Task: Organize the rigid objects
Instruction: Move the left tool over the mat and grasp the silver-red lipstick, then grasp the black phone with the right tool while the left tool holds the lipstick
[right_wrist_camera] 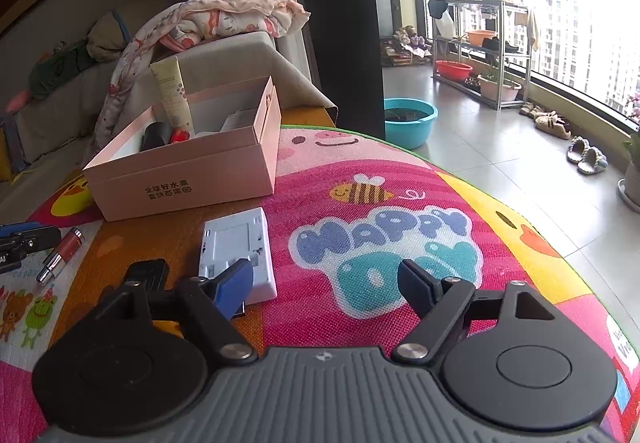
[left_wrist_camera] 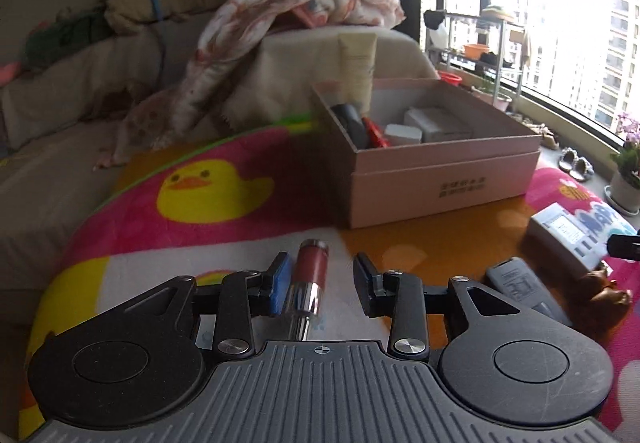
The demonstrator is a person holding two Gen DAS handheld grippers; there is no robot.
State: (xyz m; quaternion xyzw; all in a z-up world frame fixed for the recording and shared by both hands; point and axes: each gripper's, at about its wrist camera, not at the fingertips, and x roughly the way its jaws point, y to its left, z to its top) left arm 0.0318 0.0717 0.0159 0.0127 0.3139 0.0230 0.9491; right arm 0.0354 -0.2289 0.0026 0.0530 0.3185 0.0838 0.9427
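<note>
A red and silver lipstick tube [left_wrist_camera: 310, 279] lies on the play mat between the fingers of my open left gripper [left_wrist_camera: 322, 277], close to the left finger; it also shows in the right wrist view [right_wrist_camera: 61, 255]. The pink cardboard box [left_wrist_camera: 440, 163] stands ahead, holding a cream tube [left_wrist_camera: 357, 63], a black item [left_wrist_camera: 352, 123], a red item and white boxes. My right gripper [right_wrist_camera: 326, 283] is open and empty above the mat, with a white flat device [right_wrist_camera: 238, 247] just left of its left finger. The box also shows in the right wrist view [right_wrist_camera: 188, 179].
A dark remote [left_wrist_camera: 520, 287] and a small brown figure [left_wrist_camera: 608, 295] lie right of my left gripper. A black item [right_wrist_camera: 146, 273] lies by the white device. A sofa with a blanket [left_wrist_camera: 280, 23] stands behind. A teal basin [right_wrist_camera: 408, 119] and slippers sit on the floor.
</note>
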